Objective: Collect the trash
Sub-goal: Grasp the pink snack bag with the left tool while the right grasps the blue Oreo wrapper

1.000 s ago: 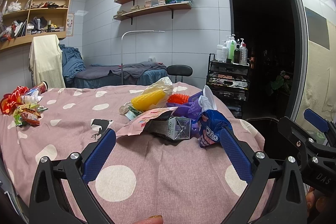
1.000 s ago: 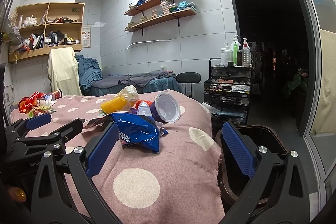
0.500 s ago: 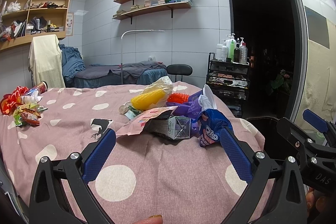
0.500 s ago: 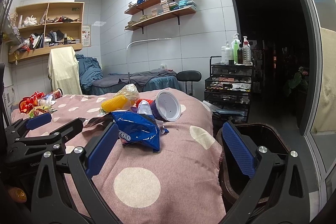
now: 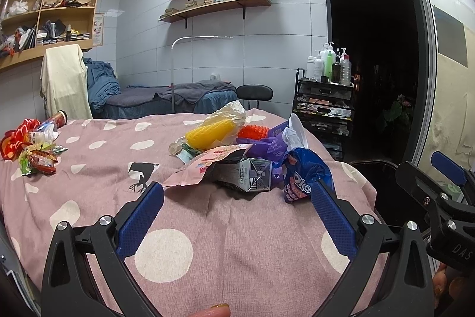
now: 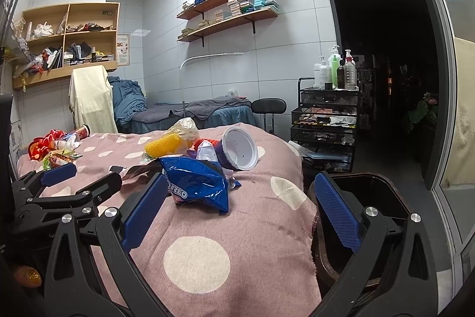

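Dark bin [image 6: 383, 189] beside bed, blue Oreo bag [image 6: 196, 183] on pink blanket [image 6: 237, 228]

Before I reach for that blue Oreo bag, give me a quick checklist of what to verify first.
1. Right gripper open and empty: ok, jaws stand wide apart.
2. Left gripper open and empty: ok.
3. Blue Oreo bag free to grab: ok, it lies on top at the near edge of the pile, nothing over it.
4. Purple cup clear of the bag: cannot tell, it lies on its side right behind and may touch.
5. Dark bin within reach: ok, it stands open beside the pink dotted cover.
6. Room left in the bin: cannot tell, its inside is dark.
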